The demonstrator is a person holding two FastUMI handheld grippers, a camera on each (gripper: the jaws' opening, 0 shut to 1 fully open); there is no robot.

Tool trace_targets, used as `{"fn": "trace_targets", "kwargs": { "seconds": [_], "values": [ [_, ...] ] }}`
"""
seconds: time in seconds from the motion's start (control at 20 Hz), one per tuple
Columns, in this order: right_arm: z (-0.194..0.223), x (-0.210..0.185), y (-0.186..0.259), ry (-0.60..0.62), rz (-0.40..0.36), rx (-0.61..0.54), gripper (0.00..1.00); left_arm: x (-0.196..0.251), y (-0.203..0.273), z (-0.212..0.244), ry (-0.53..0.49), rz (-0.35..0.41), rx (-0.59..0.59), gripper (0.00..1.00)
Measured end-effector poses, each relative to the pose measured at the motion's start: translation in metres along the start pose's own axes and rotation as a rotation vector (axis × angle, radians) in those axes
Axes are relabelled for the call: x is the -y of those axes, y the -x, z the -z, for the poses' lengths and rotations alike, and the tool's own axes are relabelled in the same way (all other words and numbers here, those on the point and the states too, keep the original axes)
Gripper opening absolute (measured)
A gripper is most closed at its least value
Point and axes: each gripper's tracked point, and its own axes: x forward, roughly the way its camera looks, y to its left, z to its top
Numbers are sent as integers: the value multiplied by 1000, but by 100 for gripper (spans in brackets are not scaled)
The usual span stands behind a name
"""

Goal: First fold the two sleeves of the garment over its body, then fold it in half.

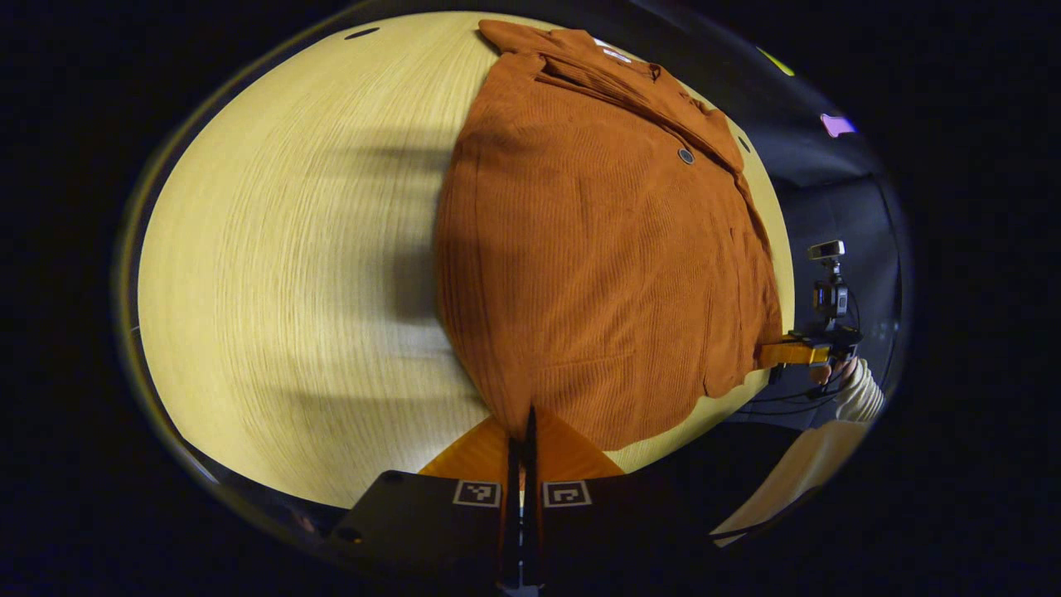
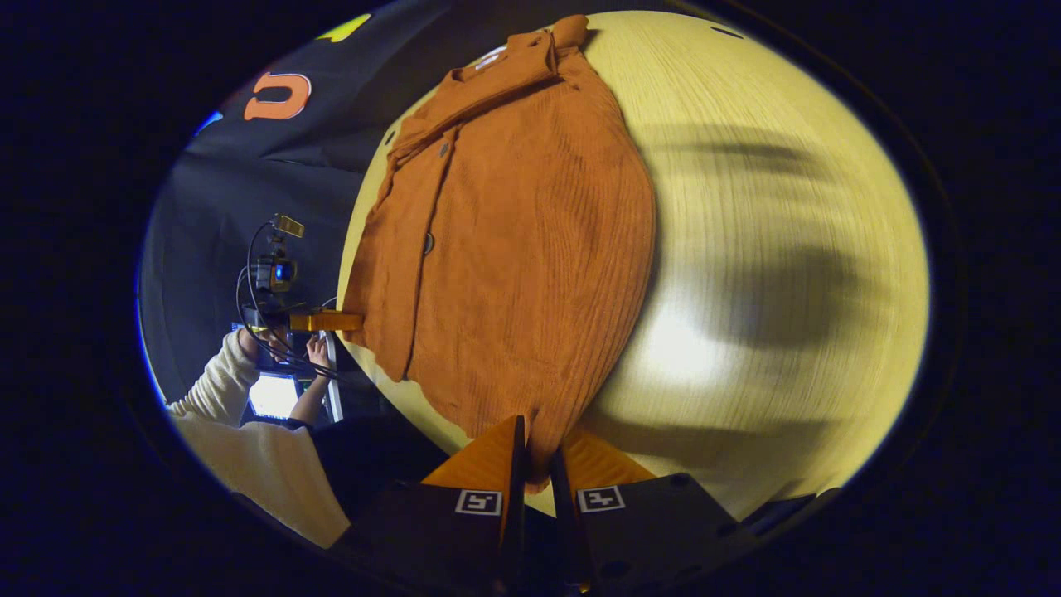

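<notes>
Both grippers pinch the hem of the rust corduroy shirt on the wooden table. The left gripper has its fingers closed on the fabric at one hem corner, the right gripper at the other.

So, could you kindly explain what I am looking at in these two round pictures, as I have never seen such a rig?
A person holds a two-finger claw in each hand; there is no robot arm. Each claw carries a fisheye camera looking along its own fingers. The left gripper view shows the left claw shut on the hem of a shirt lying on a table, with the right claw at the hem's other corner. The right gripper view shows the right claw pinching that corner of the shirt, with the left claw farther off. The sleeves look already folded in.
</notes>
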Motion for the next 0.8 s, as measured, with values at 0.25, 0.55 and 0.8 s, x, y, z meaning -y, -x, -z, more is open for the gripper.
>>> {"fn": "trace_targets", "kwargs": {
  "seconds": [0.25, 0.55, 0.8],
  "values": [
    [-32, -30, 31, 38, -12, 134, 4, 27, 37, -31, -114, -27, 84, 5],
    [-90, -91, 95, 120, -70, 262, 4, 70, 95, -102, -294, -40, 243, 5],
    [-145, -130, 133, 169, -62, 336, 4, 79, 136, -171, -384, -32, 373, 5]
  ]
}}
